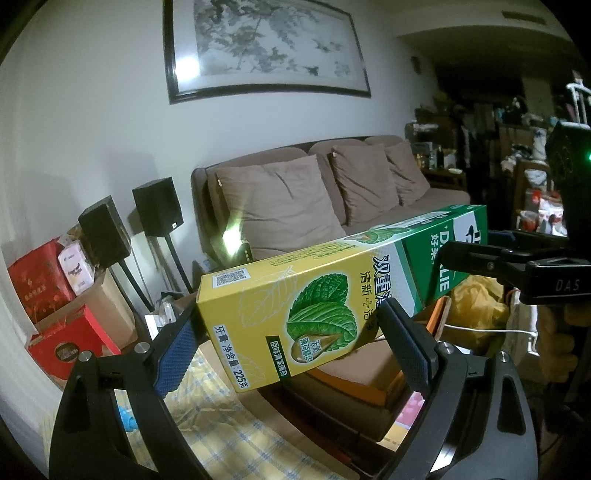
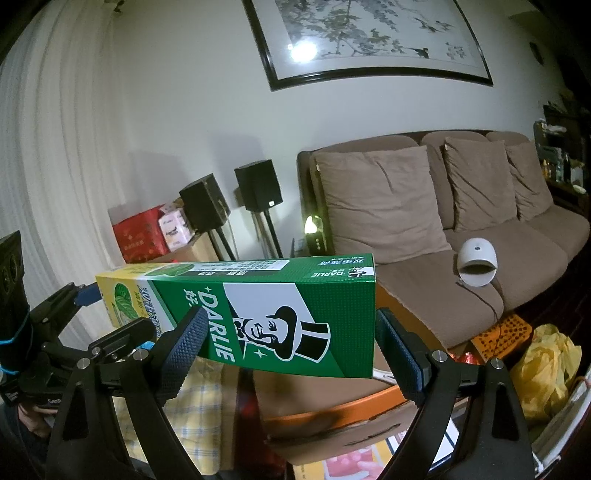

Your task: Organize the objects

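Behind sits a brown sofa [image 2: 461, 236]. My left claw [image 1: 291, 332] clamps the toothpaste box [image 1: 314, 295] at its yellow, mint-leaf end. My right claw [image 2: 290, 347] grips its green Darlie end.

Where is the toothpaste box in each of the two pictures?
Left wrist view: the Darlie toothpaste box runs from lower centre up to the right, its yellow end between the left gripper fingers.
Right wrist view: the box lies across the centre, its green end between the right gripper fingers.
Shared landmark: the framed ink painting hangs above the brown sofa.
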